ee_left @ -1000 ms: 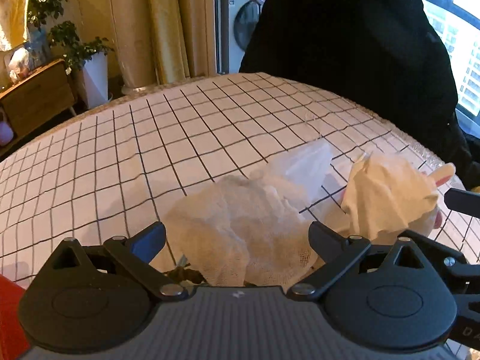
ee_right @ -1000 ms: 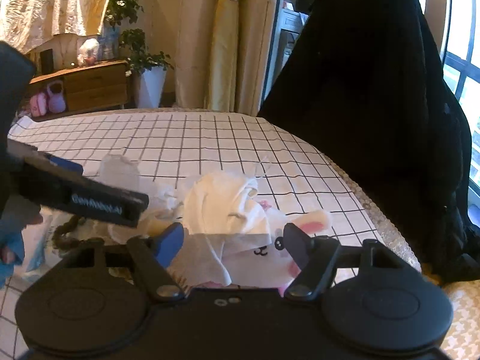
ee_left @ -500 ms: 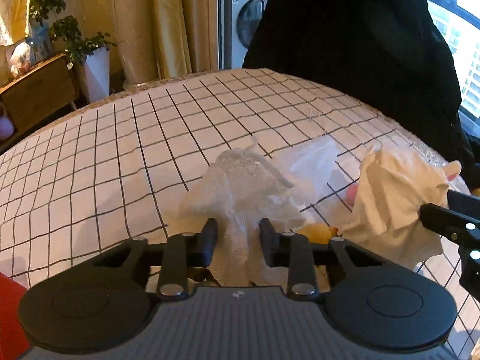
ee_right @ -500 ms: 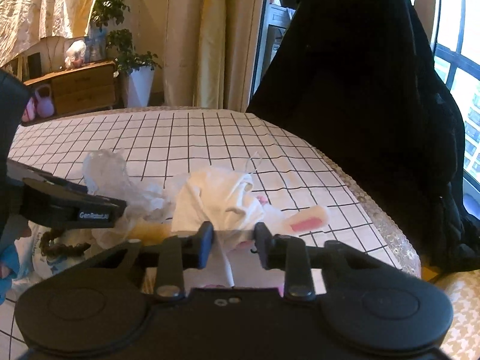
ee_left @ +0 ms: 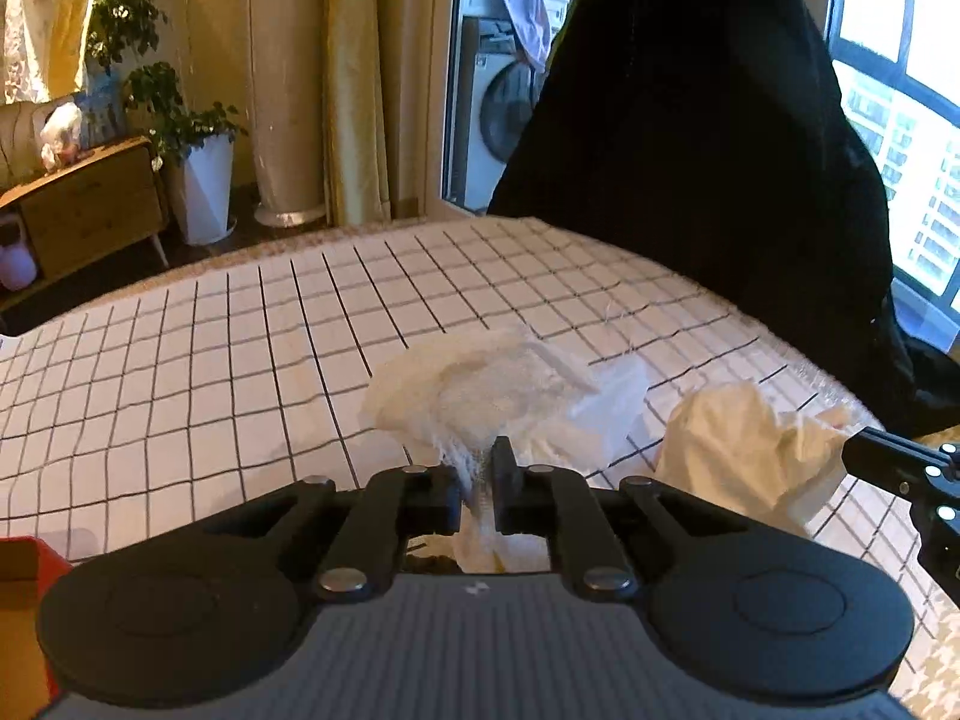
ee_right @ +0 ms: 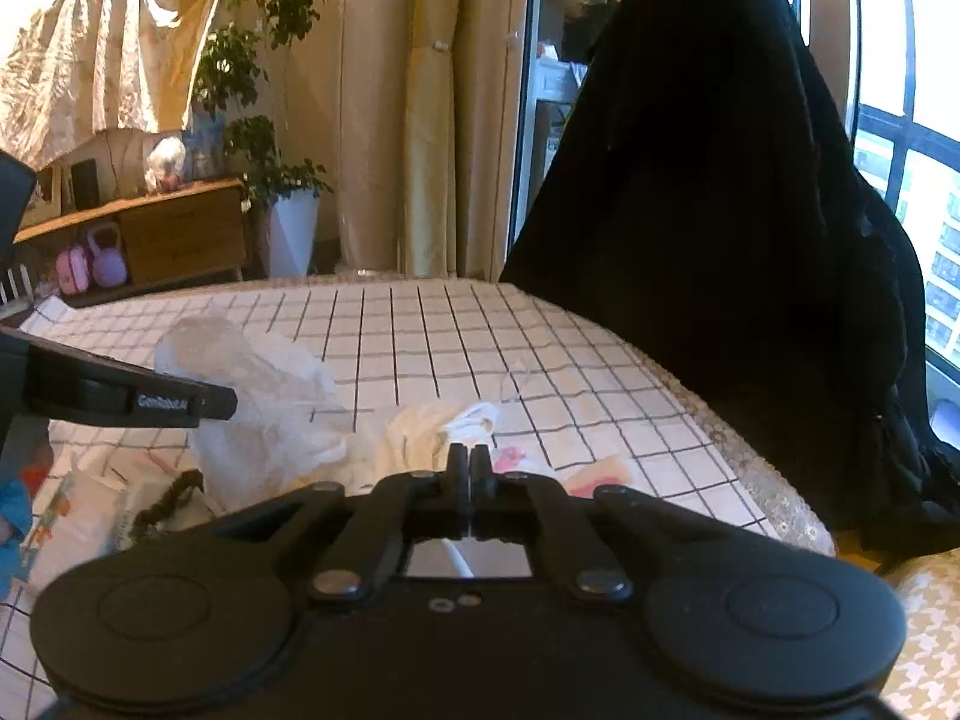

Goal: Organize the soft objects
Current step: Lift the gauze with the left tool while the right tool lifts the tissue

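Note:
My left gripper point(ee_left: 477, 474) is shut on a white gauze cloth point(ee_left: 486, 396) and holds it bunched up above the checked tablecloth point(ee_left: 210, 360). My right gripper point(ee_right: 467, 462) is shut on a cream cloth point(ee_right: 420, 432), which also shows at the right of the left wrist view point(ee_left: 738, 450). A pink and white plush toy point(ee_right: 594, 477) lies partly hidden under the cream cloth. The left gripper's finger point(ee_right: 120, 396) reaches in from the left of the right wrist view, with the gauze cloth point(ee_right: 252, 384) hanging by it.
A black garment point(ee_left: 708, 150) hangs at the table's far right edge. A red box corner point(ee_left: 24, 600) sits at the near left. Printed papers and a dark braided cord point(ee_right: 168, 498) lie at the left. A wooden cabinet point(ee_right: 174, 234) and plants stand beyond the table.
Both grippers went from open to shut, each closing on its cloth. Both cloths have been lifted and bunched up off the table.

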